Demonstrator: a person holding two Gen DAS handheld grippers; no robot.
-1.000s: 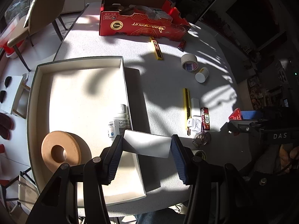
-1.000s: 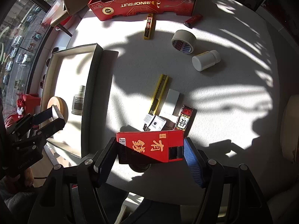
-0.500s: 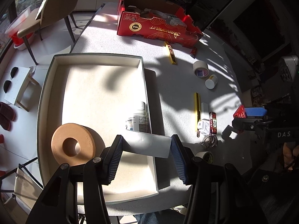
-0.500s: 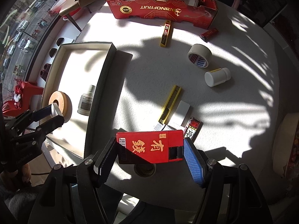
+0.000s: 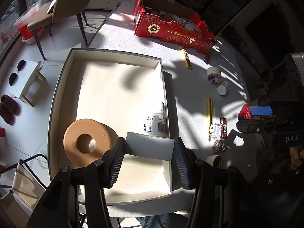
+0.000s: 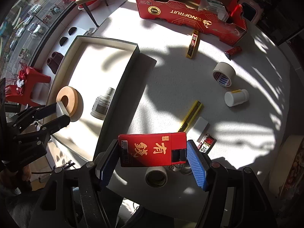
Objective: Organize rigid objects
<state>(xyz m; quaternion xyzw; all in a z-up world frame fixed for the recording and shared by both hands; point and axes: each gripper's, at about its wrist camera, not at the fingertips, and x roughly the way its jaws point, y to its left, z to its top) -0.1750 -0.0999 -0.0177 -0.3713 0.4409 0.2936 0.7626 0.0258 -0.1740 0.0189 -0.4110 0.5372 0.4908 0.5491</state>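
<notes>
My left gripper (image 5: 149, 150) is shut on a flat white block (image 5: 150, 146), held over the near right part of the cream tray (image 5: 112, 55). In the tray lie a tan foam ring (image 5: 86, 142) and a white pill bottle (image 5: 156, 122). My right gripper (image 6: 153, 153) is shut on a red box with gold characters (image 6: 152, 150), held above the table just right of the tray's wall (image 6: 121, 93). Seen from the right wrist, the left gripper (image 6: 62, 113) hangs over the ring (image 6: 69, 102) with the block between its jaws.
On the table to the right lie two yellow cutters (image 6: 193, 43) (image 6: 191, 116), tape rolls (image 6: 223, 74) (image 6: 156, 176), a white jar (image 6: 235, 97), a white block (image 6: 200, 126), a small red pack (image 6: 207, 143) and a red lighter (image 6: 233, 51). A red RINOFRUIT carton (image 6: 191, 17) stands at the back.
Both grippers have shifted left toward the tray, each keeping its load. The left one now hangs over the tray's inside; the right one has come nearer the tray wall and rolled a little.
</notes>
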